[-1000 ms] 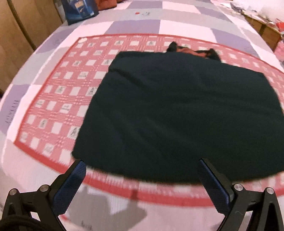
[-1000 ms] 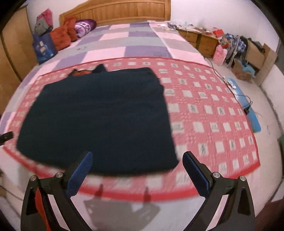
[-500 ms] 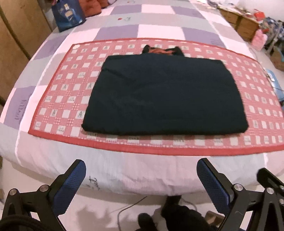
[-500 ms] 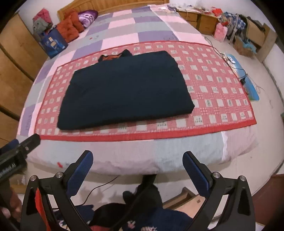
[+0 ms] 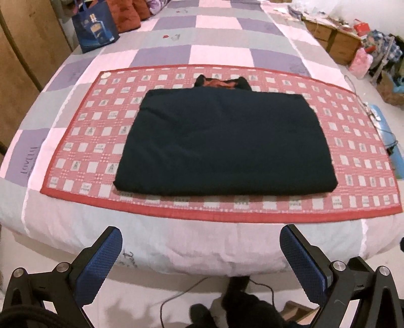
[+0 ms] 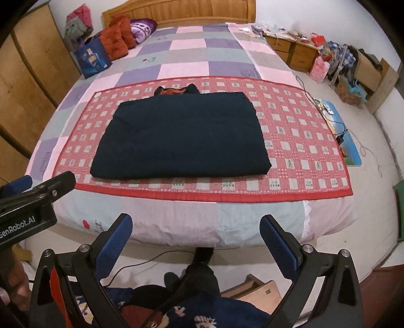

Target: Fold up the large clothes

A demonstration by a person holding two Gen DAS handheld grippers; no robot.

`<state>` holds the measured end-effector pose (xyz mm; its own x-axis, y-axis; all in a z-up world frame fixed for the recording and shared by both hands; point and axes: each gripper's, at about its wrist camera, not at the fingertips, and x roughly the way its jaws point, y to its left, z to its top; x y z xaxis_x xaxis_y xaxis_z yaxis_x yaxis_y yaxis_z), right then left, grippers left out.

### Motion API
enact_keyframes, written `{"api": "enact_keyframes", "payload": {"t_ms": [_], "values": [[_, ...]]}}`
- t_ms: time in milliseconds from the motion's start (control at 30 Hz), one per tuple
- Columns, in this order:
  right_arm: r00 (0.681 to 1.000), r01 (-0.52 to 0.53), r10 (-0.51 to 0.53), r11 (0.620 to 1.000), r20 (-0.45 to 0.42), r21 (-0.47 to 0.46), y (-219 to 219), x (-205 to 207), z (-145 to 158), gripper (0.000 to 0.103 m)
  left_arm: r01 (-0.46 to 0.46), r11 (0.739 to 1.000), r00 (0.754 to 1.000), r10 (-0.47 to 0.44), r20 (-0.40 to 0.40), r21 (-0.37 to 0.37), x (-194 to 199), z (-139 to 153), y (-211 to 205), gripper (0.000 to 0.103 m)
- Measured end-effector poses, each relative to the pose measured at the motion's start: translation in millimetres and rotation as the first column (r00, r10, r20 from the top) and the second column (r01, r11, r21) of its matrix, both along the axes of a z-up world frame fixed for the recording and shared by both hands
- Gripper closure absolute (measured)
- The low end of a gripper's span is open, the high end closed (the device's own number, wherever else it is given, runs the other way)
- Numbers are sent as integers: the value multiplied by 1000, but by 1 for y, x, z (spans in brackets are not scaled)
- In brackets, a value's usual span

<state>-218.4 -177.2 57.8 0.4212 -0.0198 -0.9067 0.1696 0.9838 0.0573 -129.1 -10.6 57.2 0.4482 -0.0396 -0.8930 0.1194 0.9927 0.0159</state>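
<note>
My left gripper (image 5: 200,254) and right gripper (image 6: 195,242) both hung spread wide and empty, off the foot of the bed (image 6: 176,222). The dark folded garment (image 5: 222,146) lay flat at twelve o'clock on the red checked mat (image 5: 353,161), its collar (image 5: 222,83) poking out at the far edge.

wooden headboard (image 6: 176,11), checkered bed (image 6: 192,53), wardrobe (image 6: 32,75)
</note>
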Motion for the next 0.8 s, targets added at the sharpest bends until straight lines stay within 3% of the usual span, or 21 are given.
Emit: {"api": "enact_keyframes", "payload": {"t_ms": [800], "values": [[1000, -3, 4, 1000, 18, -15, -4, 18, 17, 1, 33, 999, 999, -33, -6, 9, 11, 6, -11, 0]]}}
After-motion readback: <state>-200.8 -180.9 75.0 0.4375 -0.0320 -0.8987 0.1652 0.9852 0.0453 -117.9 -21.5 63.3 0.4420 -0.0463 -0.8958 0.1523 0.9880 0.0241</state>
